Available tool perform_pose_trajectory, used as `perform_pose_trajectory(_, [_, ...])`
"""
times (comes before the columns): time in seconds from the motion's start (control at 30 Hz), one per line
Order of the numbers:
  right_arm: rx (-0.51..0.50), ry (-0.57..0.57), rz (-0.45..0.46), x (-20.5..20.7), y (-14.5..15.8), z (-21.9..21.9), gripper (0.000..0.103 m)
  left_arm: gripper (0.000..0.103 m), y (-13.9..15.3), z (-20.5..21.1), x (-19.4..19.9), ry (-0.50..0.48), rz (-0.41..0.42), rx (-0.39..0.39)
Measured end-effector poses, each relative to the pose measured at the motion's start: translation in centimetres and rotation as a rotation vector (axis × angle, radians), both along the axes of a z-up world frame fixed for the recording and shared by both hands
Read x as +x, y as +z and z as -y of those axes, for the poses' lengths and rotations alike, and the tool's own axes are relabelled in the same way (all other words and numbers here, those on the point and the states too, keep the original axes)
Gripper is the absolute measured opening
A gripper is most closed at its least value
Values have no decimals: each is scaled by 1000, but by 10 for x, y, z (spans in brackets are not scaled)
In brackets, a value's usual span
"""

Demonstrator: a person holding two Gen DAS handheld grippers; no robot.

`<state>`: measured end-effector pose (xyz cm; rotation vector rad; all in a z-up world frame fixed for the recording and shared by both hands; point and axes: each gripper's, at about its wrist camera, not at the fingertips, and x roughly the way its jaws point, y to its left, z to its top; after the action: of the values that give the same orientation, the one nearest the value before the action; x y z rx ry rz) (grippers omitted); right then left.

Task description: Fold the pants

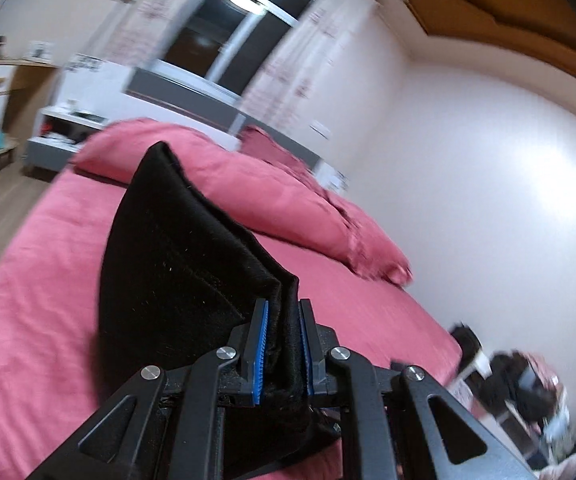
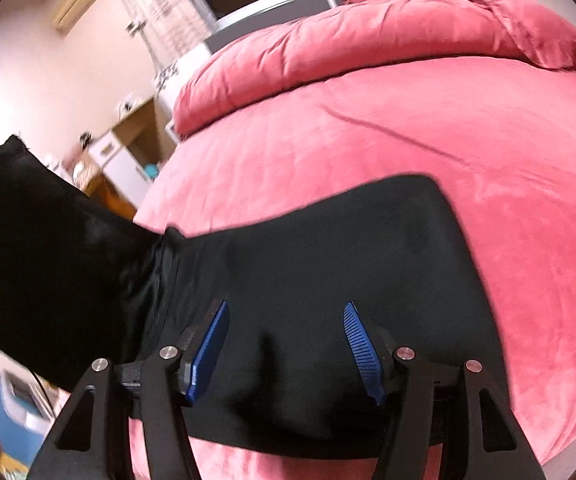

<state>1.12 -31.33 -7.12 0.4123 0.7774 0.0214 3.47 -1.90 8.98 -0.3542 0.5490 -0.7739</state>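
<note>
Pants [image 2: 328, 264] lie partly on the bed [image 2: 488, 140] near its front edge; left hand-held gripper [image 1: 283, 344] clenches a lifted end for folding over, right hand-held gripper [image 2: 285, 350] hovers released above.

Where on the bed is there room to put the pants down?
The pink sheet lies bare between the black pants and the rolled duvet. Near the right gripper, the pants cover the sheet.

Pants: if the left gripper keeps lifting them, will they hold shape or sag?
Likely sag: the pants drape limp from the raised end to the bed. Probably light. The left gripper pinches a thick folded edge, so slipping seems unlikely.
</note>
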Motion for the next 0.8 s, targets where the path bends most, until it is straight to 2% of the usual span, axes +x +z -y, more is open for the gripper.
perform_pose_trajectory(0.17, [15,-38,38,0,14,17,60,13,-32,64,2,-128,-65,55])
perform_pose_trajectory(0.4, [152,-180,-3,-5,1,54,60,13,-94,133,4,-261,-215,127])
perform_pose_trajectory(0.43, [177,-191,-9,-6,-1,58,60,14,-103,138,5,-272,-235,146])
perform_pose_trajectory(0.53, [240,-209,-23,-9,-10,66,60,38,-122,145,1,-306,-323,162])
perform_pose_trajectory(0.57, [256,-204,-20,-10,-11,67,60,39,-124,142,-3,-321,-337,150])
perform_pose_trajectory(0.63, [274,-182,-12,-9,-12,66,61,39,-120,131,-13,-348,-313,123])
perform_pose_trajectory(0.7, [272,-135,-2,-7,-10,59,60,40,-111,110,-24,-324,-218,128])
perform_pose_trajectory(0.77, [251,-90,3,-5,-9,50,60,40,-102,87,-27,-242,-125,154])
perform_pose_trajectory(0.8, [239,-63,1,-2,-9,43,60,40,-101,76,-25,-195,-107,164])
